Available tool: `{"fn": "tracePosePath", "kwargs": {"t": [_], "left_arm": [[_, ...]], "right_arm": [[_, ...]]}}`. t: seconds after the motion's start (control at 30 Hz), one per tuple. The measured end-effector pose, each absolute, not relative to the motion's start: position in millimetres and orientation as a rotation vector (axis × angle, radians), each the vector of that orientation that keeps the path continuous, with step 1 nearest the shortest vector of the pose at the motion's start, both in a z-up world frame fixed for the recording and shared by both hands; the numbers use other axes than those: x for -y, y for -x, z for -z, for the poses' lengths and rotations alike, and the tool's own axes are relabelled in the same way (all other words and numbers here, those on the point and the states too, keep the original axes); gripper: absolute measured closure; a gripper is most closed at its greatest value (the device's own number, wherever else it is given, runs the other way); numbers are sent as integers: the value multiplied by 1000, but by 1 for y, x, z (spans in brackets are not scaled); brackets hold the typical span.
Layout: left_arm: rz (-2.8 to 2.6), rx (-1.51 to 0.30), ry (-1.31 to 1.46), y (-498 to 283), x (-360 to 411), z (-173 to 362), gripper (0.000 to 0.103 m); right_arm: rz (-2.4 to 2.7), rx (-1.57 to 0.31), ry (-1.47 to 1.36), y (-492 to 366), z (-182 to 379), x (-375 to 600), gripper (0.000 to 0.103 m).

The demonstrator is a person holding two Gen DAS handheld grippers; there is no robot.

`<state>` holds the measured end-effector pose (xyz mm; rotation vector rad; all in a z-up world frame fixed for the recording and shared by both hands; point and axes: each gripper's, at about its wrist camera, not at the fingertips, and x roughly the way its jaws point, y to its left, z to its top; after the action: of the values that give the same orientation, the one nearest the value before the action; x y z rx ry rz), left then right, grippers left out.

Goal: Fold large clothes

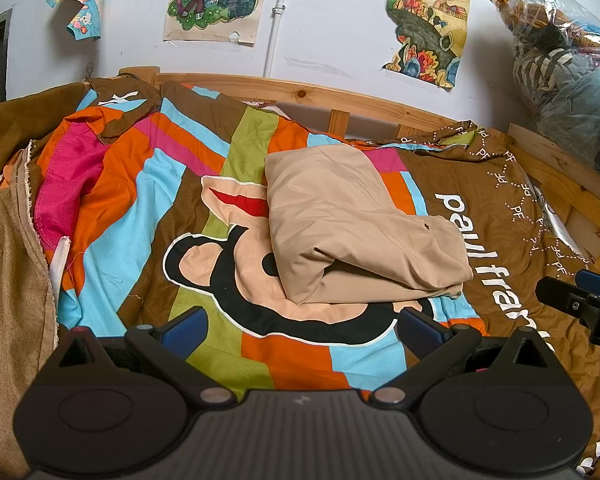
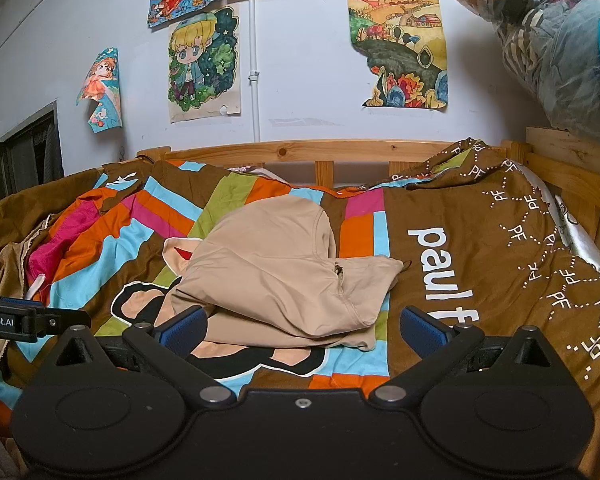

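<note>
A beige garment (image 1: 352, 224) lies folded into a compact bundle on a bed, resting on a bright striped bedspread (image 1: 148, 208) printed with a cartoon monkey face and large white lettering. The bundle sits over part of the monkey print, near the middle of the bed, with one folded layer lapping over another at its near edge.

The left gripper (image 1: 302, 330) hovers above the bedspread just short of the garment, its blue-padded fingers (image 1: 186, 330) spread wide and holding nothing. The right gripper (image 2: 304, 328) is likewise spread wide and empty; in its own view the near edge of the garment lies between its fingers without being touched. Each gripper shows at the edge of the other's view, so the two sit side by side.

Behind the bed runs a wooden rail (image 2: 300, 150), and drawings (image 2: 204, 64) are taped to the white wall. A clear plastic bag (image 2: 556, 40) stuffed with cloth sits at the right end of the bed.
</note>
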<state>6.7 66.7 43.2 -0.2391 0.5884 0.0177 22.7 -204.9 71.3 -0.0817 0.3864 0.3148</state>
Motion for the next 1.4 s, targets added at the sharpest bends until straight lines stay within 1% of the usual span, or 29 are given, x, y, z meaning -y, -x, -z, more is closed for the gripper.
{"fn": "tracePosePath", "kwargs": {"t": [1.17, 1.4], "left_arm": [[-19, -596, 237, -7, -66, -44, 1], [-98, -614, 61, -7, -54, -43, 1]], "right_arm": [[-314, -392, 75, -23, -71, 206, 1], [-314, -393, 75, -24, -71, 206, 1]]}}
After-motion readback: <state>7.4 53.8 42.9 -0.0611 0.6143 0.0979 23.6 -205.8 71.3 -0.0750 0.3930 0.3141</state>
